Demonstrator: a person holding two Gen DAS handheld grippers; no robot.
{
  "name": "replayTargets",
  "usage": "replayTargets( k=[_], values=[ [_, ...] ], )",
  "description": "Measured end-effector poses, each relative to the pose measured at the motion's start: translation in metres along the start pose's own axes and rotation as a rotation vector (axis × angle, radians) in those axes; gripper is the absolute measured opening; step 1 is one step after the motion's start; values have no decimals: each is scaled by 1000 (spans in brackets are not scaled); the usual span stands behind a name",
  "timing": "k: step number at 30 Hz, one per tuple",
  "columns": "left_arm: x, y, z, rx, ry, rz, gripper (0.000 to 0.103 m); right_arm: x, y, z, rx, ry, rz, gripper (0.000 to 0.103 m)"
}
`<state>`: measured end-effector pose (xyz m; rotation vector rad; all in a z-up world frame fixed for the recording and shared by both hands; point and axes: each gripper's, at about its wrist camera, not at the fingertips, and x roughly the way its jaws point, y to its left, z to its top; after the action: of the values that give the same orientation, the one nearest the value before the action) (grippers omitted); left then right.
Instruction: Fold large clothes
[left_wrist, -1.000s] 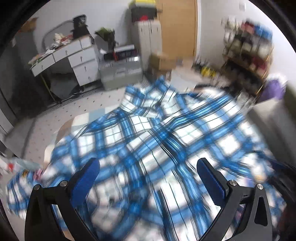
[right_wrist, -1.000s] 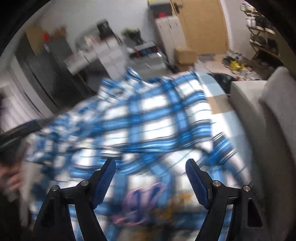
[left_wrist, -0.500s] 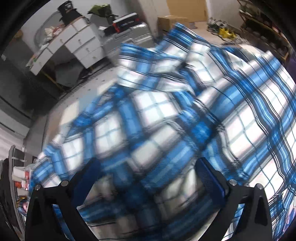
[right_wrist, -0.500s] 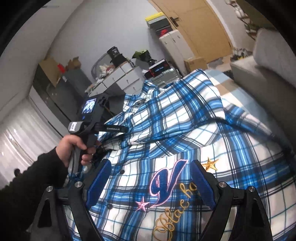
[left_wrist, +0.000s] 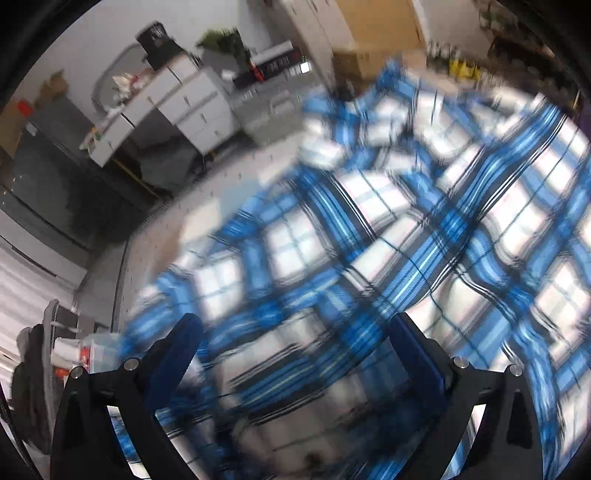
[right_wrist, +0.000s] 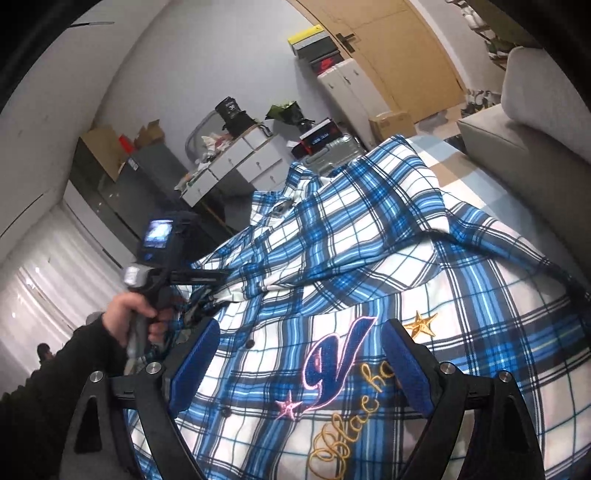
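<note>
Shirt (right_wrist: 369, 266): blue, white and black plaid, spread rumpled with the front up; pink-edged "V", gold script, a gold star and a pink star embroidered on the chest; dark buttons down the placket; collar toward 12 o'clock; one fold lying across the upper body.
Shirt, left wrist view (left_wrist: 388, 240): fills the frame from centre to 3 o'clock, blurred.
Right tongs (right_wrist: 299, 358): blue pads apart, over the chest embroidery, gripping nothing.
Left tongs (left_wrist: 295, 354): pads apart above blurred plaid; contact with cloth impossible to tell.
Left hand (right_wrist: 136, 314): at 9 o'clock in the right wrist view, black sleeve, wrapped round the handle.
Surface: pale blue and tan bedding (right_wrist: 454, 166) under the shirt.
Room: white drawer unit (right_wrist: 236, 162) at 11 o'clock, wooden door (right_wrist: 399, 48) at 1 o'clock, grey sofa (right_wrist: 524, 122) at 2 o'clock.
</note>
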<state>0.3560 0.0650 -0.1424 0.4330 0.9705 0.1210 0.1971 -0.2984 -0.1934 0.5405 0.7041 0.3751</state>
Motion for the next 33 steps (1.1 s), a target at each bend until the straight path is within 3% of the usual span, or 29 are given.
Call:
replayTargets(
  k=[4,7,10,15,19,22,26,30,32,33],
  values=[
    [-49,77,-26,-155,-53,16,99,-2,-4,0,18,-7,10,90],
    [-82,134,-70,-269,-76,37,99,-3,0,0,-2,-13,20,90],
    [-118,200,-134,-417,-82,72,99,-5,9,-2,-42,-21,35,90],
    [-132,272,-214,-675,-35,128,99,-16,39,-5,-117,-40,28,90],
    [-116,307,-254,-830,-10,108,99,-27,73,-7,-98,-43,134,91],
    [-90,323,-264,-958,-3,53,99,-35,105,-13,-157,-46,160,93],
    [-56,343,-275,-1134,46,-141,99,-39,137,-23,-203,-37,197,94],
    [-37,345,-261,-1170,82,-151,98,-37,156,-28,-217,-19,160,94],
    [-29,340,-244,-1135,119,-105,97,-33,170,-26,-254,-1,63,94],
    [-26,339,-239,-1122,129,-85,91,-32,180,-24,-287,0,-4,94]
  ],
)
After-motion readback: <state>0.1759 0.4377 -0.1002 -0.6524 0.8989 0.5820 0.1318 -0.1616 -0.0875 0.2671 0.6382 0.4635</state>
